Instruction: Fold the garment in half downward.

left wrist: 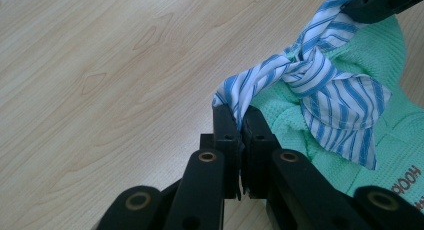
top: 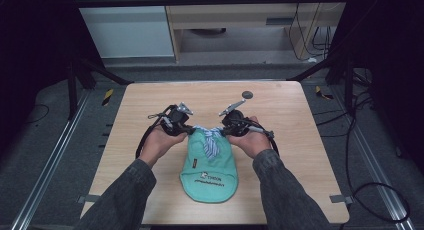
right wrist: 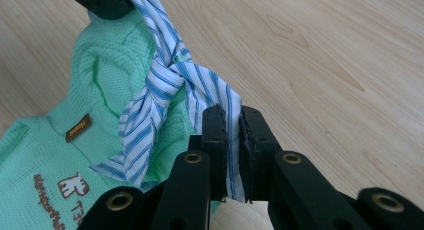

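To the left of our left tongs we see bare wooden table; nothing blocks them. These tongs are clamped on one end of the striped blue-and-white tie, as the left gripper view shows. Between the two tongs the tie is knotted over the collar of the green garment, which lies flat, reaching back toward us. Our right tongs pinch the tie's other end. Beyond them a small dark disc sits, well apart.
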